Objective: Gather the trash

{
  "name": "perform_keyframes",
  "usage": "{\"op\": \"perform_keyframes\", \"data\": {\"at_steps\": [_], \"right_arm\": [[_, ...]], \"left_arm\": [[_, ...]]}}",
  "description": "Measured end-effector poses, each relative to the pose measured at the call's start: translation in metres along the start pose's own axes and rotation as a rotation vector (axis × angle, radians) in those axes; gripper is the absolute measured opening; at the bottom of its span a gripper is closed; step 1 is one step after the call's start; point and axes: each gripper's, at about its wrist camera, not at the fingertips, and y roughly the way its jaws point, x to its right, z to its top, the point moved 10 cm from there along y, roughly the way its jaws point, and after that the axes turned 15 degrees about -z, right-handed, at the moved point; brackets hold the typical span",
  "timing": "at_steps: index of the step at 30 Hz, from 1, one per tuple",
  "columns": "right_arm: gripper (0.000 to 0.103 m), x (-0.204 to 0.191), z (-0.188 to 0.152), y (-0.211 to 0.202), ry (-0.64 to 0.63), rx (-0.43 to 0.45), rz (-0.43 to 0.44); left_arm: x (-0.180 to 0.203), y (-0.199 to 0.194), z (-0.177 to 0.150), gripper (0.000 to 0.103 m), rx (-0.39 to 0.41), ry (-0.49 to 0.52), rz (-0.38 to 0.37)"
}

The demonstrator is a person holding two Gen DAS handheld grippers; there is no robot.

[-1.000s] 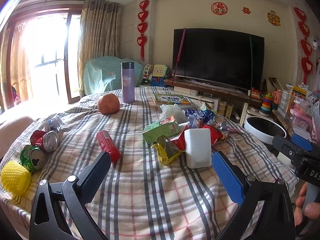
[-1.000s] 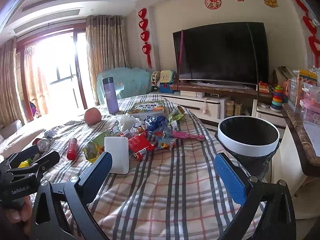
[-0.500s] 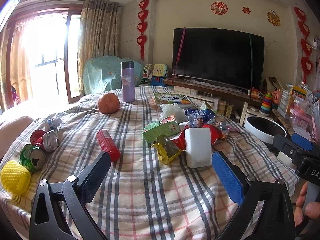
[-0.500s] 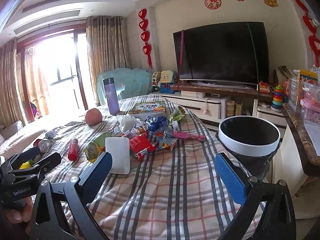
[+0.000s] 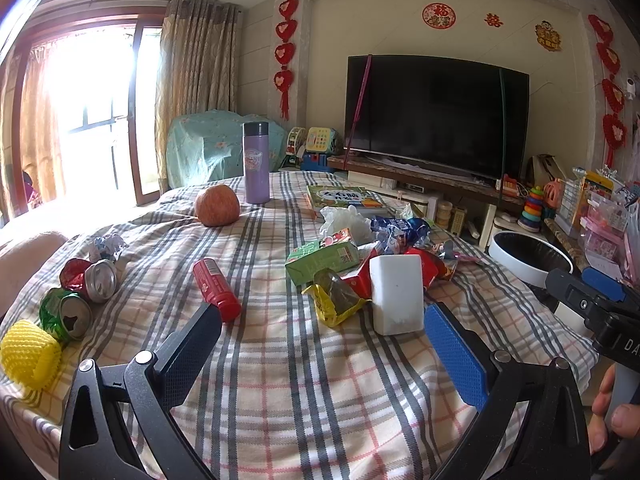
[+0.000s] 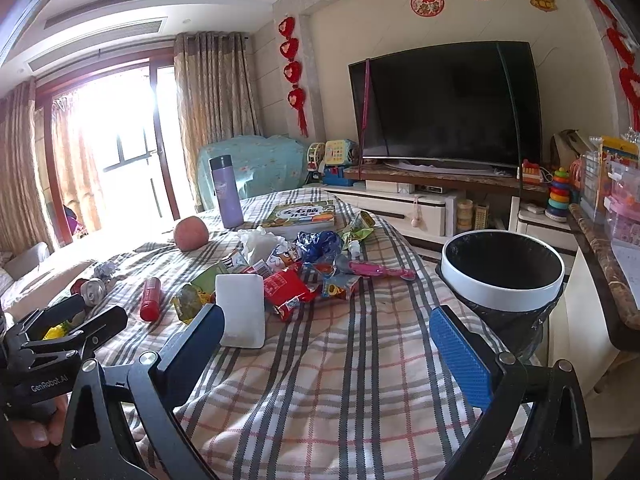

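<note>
A pile of wrappers (image 5: pixel 404 236) lies mid-table, with a green carton (image 5: pixel 322 258), a yellow wrapper (image 5: pixel 334 300) and a white block (image 5: pixel 396 294). A red can (image 5: pixel 216 288) and two crushed cans (image 5: pixel 80 292) lie to the left. The white-rimmed bin (image 6: pixel 502 276) with a black liner stands off the table's right edge. My left gripper (image 5: pixel 320 356) is open and empty, just short of the pile. My right gripper (image 6: pixel 328 352) is open and empty, between the white block (image 6: pixel 242 310) and the bin.
An apple (image 5: pixel 217 210), a purple flask (image 5: pixel 256 162) and a book (image 5: pixel 344 196) sit at the far side of the plaid-covered table (image 5: pixel 280 380). A yellow foam net (image 5: pixel 28 354) lies at the left edge. A TV stand and toy shelves stand behind.
The right gripper has drifted slightly forward. The left gripper is nearly still. Nothing on the table has moved.
</note>
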Motion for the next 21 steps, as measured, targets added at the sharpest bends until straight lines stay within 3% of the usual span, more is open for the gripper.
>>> {"op": "perform_keyframes", "data": {"at_steps": [21], "right_arm": [[0.103, -0.017, -0.005, 0.005, 0.002, -0.044, 0.064]], "left_arm": [[-0.022, 0.009, -0.005, 0.102, -0.048, -0.053, 0.036]]}}
